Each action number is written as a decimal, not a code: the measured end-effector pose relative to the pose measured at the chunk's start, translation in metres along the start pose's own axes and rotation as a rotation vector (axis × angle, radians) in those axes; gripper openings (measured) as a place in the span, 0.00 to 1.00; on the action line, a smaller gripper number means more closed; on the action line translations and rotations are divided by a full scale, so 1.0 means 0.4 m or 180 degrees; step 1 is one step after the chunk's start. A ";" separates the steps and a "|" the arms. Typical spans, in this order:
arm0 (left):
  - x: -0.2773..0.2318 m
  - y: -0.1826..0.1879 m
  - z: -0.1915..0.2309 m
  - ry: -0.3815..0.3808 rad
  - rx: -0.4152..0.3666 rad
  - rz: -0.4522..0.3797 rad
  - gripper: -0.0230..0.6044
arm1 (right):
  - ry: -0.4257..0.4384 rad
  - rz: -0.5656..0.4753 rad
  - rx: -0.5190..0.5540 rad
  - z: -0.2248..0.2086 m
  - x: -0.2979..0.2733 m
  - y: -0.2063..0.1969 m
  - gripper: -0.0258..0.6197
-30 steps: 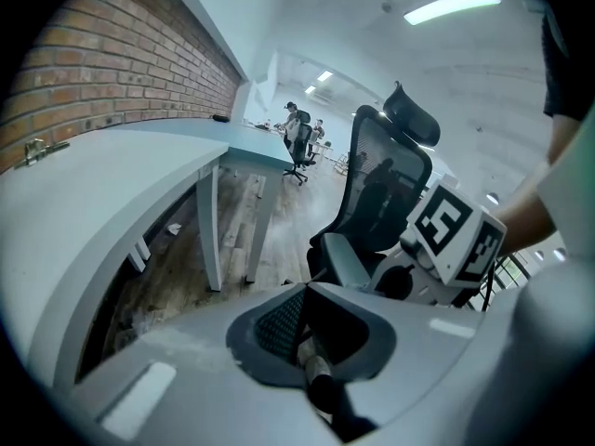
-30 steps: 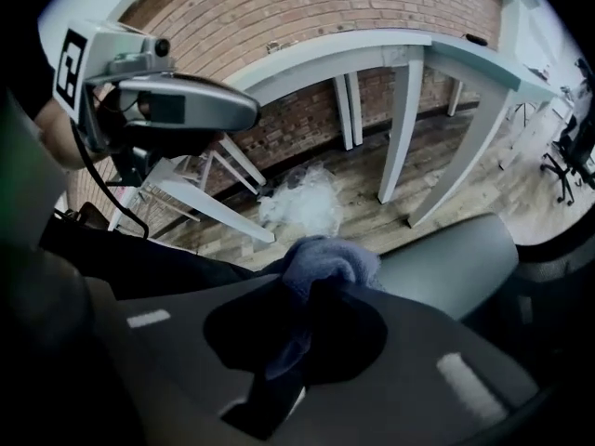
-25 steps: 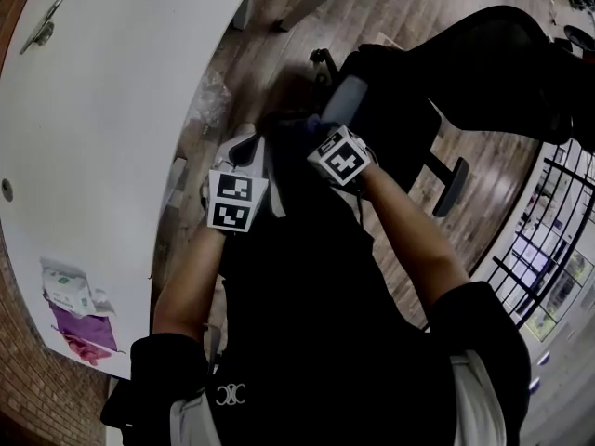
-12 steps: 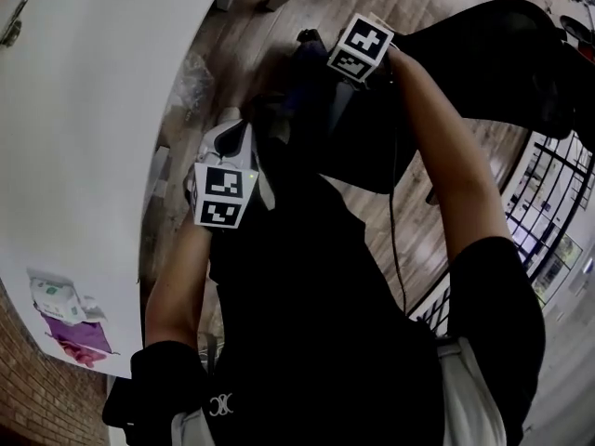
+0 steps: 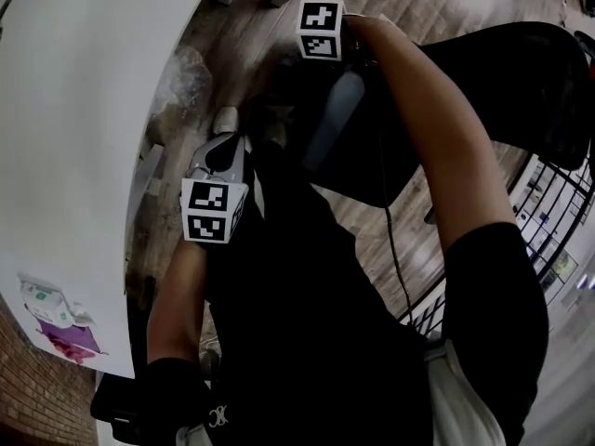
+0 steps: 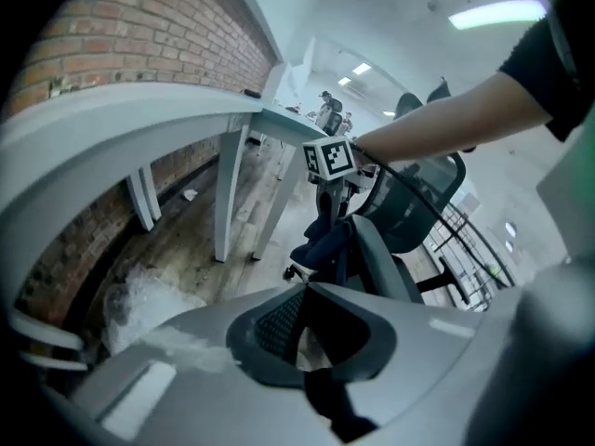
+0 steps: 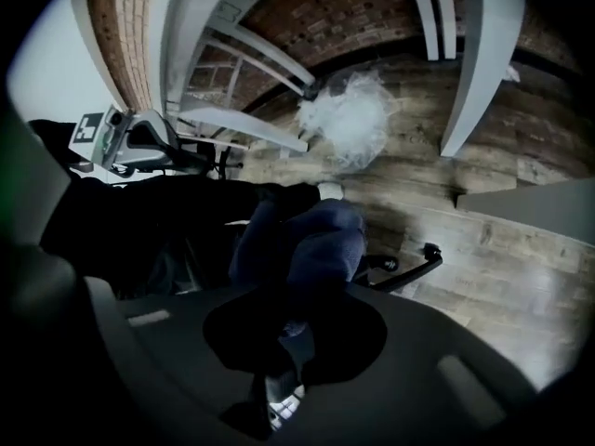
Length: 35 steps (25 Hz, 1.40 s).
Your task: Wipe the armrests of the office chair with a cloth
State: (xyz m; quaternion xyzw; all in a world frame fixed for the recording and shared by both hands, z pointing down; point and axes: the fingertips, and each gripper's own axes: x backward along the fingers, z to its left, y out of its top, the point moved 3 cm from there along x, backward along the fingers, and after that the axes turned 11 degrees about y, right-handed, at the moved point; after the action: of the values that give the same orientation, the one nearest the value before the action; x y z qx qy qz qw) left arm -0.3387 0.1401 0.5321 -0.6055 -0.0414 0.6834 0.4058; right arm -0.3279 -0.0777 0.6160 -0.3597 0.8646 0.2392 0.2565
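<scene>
At the left edge of the head view the white counter [image 5: 84, 110] fills the frame, and a crumpled clear plastic bag [image 5: 181, 77] lies on the wooden floor [image 5: 437, 7] by its rim. Just right of that, at centre left, the left tool [image 6: 305, 291] is clenched on nothing, its jaws pressed together and pointing towards the chair without touching it. Towards the upper middle, the right tool [image 7: 290, 328] grasps a bunched dark blue cloth [image 7: 307, 240], jaws clamped on a fold. The cloth sits at the far end of the grey armrest [image 5: 335, 124], which slants down the middle of the frame; how firmly it presses I cannot tell. The black office chair [image 5: 502, 72] takes the upper right. The step in hand looks like a wiping stroke along this armrest pad. To do it well, lay the wad flat on the pad's top and draw it the full length with steady downward pressure. Then roll it over both side edges, where grime tends to gather. A castor [image 7: 429, 249] shows on the chair's base, so the chair may roll or swivel under the push, and the idle left tool could brace it. A tight grip should stop the cloth sliding out mid-stroke
</scene>
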 end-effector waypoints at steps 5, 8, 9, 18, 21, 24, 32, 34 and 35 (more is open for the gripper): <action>-0.029 -0.012 -0.006 -0.0029 0.0264 0.0080 0.04 | 0.0184 0.0841 0.0007 -0.047 -0.094 -0.036 0.11; -0.043 -0.014 -0.002 -0.0004 0.0295 0.0089 0.04 | 0.0344 0.0924 -0.0021 -0.060 -0.111 -0.038 0.11; -0.047 -0.014 0.001 -0.0003 0.0309 0.0089 0.04 | 0.0394 0.0944 -0.0042 -0.064 -0.113 -0.039 0.11; -0.091 -0.019 0.041 0.0053 0.0327 0.0106 0.04 | 0.0185 0.1076 -0.0078 -0.178 -0.153 -0.041 0.11; -0.104 -0.032 0.065 0.0105 0.0266 0.0106 0.04 | 0.0022 0.1074 -0.0071 -0.232 -0.179 -0.030 0.11; -0.114 -0.057 0.079 0.0101 0.0068 0.0151 0.04 | -0.0129 0.1000 -0.0087 -0.288 -0.206 -0.019 0.11; -0.134 -0.106 0.079 -0.0042 0.0049 0.0259 0.04 | -0.0326 0.0589 0.0297 -0.393 -0.284 0.031 0.11; -0.137 -0.109 0.083 -0.0042 0.0063 0.0259 0.04 | -0.0325 0.0598 0.0431 -0.395 -0.296 0.044 0.11; -0.136 -0.109 0.086 -0.0040 0.0065 0.0254 0.04 | -0.0304 0.0657 0.0498 -0.389 -0.297 0.049 0.11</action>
State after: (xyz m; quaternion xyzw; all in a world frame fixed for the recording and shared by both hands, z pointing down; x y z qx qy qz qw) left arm -0.3498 0.1512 0.6084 -0.5981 -0.0127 0.7032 0.3841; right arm -0.3122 -0.0990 0.8109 -0.2359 0.8999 0.2131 0.2986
